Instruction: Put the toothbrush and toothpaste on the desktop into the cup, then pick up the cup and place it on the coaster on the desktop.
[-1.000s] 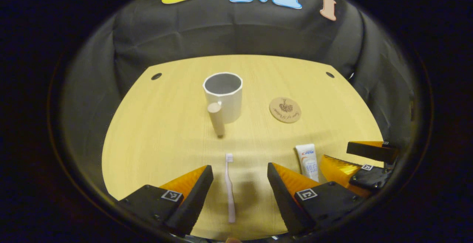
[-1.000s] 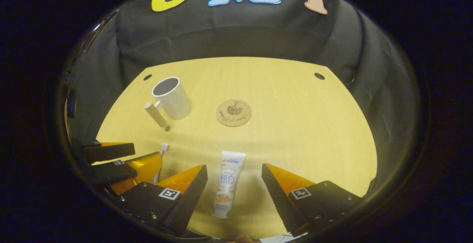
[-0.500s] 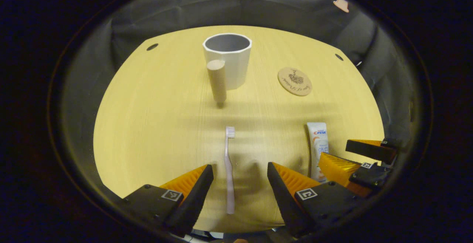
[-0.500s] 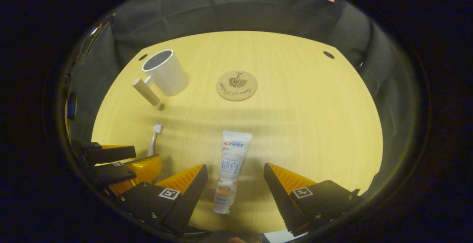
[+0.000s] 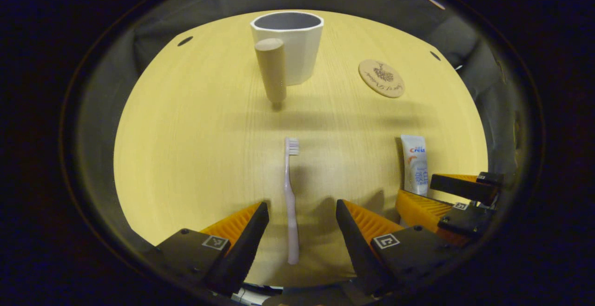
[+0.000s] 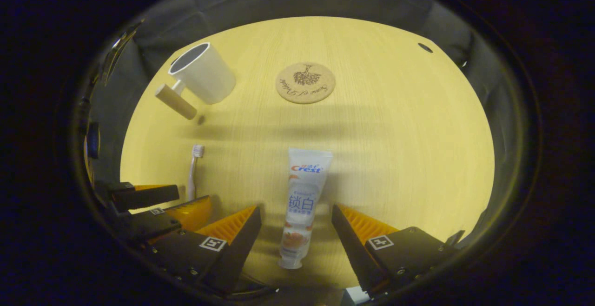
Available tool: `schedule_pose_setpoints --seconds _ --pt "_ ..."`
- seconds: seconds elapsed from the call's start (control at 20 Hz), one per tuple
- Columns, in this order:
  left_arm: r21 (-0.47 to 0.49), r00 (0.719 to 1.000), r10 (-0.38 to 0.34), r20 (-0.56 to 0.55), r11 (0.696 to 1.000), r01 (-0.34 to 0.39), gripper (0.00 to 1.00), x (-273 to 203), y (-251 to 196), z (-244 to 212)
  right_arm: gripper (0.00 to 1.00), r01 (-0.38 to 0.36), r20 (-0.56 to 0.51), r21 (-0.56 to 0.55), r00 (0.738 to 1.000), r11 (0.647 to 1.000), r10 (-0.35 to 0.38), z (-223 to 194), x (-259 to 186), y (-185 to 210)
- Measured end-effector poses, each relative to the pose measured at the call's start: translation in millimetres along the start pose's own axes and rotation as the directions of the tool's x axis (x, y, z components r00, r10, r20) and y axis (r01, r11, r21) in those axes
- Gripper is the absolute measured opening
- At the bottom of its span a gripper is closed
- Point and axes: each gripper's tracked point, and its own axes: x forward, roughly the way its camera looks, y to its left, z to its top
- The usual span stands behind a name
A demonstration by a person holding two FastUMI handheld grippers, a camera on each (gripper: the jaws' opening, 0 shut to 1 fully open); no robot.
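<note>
my left gripper is spread wide over the toothbrush, lying flat between its fingers (no contact). my right gripper is released astride the toothpaste. cup far, coaster to its right.

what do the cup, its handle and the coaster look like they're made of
Cup: likely matte ceramic or plastic; white, faceted, no gloss.
Handle: probably unfinished wood; a plain tan dowel with a dull surface.
Coaster: looks like cork or light wood; a flat tan disc with a dark printed design.
</note>
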Motion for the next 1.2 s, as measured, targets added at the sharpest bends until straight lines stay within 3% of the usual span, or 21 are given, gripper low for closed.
schedule_pose_setpoints --seconds 0.25,0.3,0.5,0.55,0.6,0.65,0.7,0.75,0.8,0.85,0.9,1.0,1.05,1.15,1.2 --pt "0.001 0.999 0.004 -0.042 1.000 -0.004 0.96 6 3 -7 0.91 0.006 -0.024 0.013 1.000 1.000 -0.006 -2 5 -3" --pt "0.000 0.999 0.004 -0.049 1.000 -0.004 0.92 7 4 -8 0.90 0.004 -0.028 0.013 1.000 1.000 -0.004 -2 6 -2" --pt "0.008 0.998 0.033 -0.058 0.999 -0.032 0.98 8 10 -8 0.80 0.010 -0.036 0.010 0.999 1.000 -0.010 -4 8 -4" --pt "0.010 0.997 0.040 -0.059 0.999 -0.039 0.83 8 12 -9 0.75 0.006 -0.040 0.005 0.999 1.000 -0.006 -5 8 -3" --pt "0.010 0.997 0.048 -0.061 0.999 -0.048 0.80 8 15 -8 0.74 0.017 -0.041 0.001 0.999 1.000 -0.017 -6 9 -5" --pt "0.008 0.997 0.049 -0.060 0.999 -0.048 0.67 7 15 -8 0.67 0.016 -0.046 -0.002 0.999 1.000 -0.016 -6 9 -4" --pt "0.010 0.997 0.052 -0.061 0.999 -0.051 0.71 6 17 -8 0.69 0.016 -0.048 -0.006 0.999 1.000 -0.016 -8 10 -4" --pt "0.010 0.997 0.056 -0.060 0.998 -0.056 0.60 7 18 -8 0.69 0.021 -0.051 -0.009 0.998 1.000 -0.022 -9 12 -5" --pt "0.008 0.997 0.055 -0.056 0.998 -0.055 0.56 9 18 -8 0.53 0.011 -0.055 0.002 0.998 1.000 -0.011 -10 12 -2" --pt "0.004 0.997 0.057 -0.054 0.998 -0.057 0.58 7 18 -8 0.49 0.007 -0.064 0.001 0.998 1.000 -0.007 -11 12 -1" --pt "0.010 0.997 0.058 -0.056 0.998 -0.057 0.51 6 17 -7 0.51 0.019 -0.068 -0.006 0.998 1.000 -0.019 -14 14 -4" --pt "-0.005 0.997 0.045 -0.061 0.999 -0.046 0.48 9 12 -8 0.40 0.017 -0.060 0.004 0.998 1.000 -0.016 -13 14 -3" --pt "0.005 0.997 0.044 -0.056 0.999 -0.043 0.19 8 11 -8 0.40 0.017 -0.059 -0.001 0.998 1.000 -0.017 -12 13 -3" --pt "0.015 0.998 0.048 -0.051 0.999 -0.047 0.24 7 11 -7 0.32 0.018 -0.052 0.015 0.999 1.000 -0.017 -10 13 -3" --pt "0.015 0.998 0.041 -0.047 0.999 -0.040 0.19 6 11 -8 0.30 0.013 -0.055 0.014 0.998 1.000 -0.013 -12 12 -4"
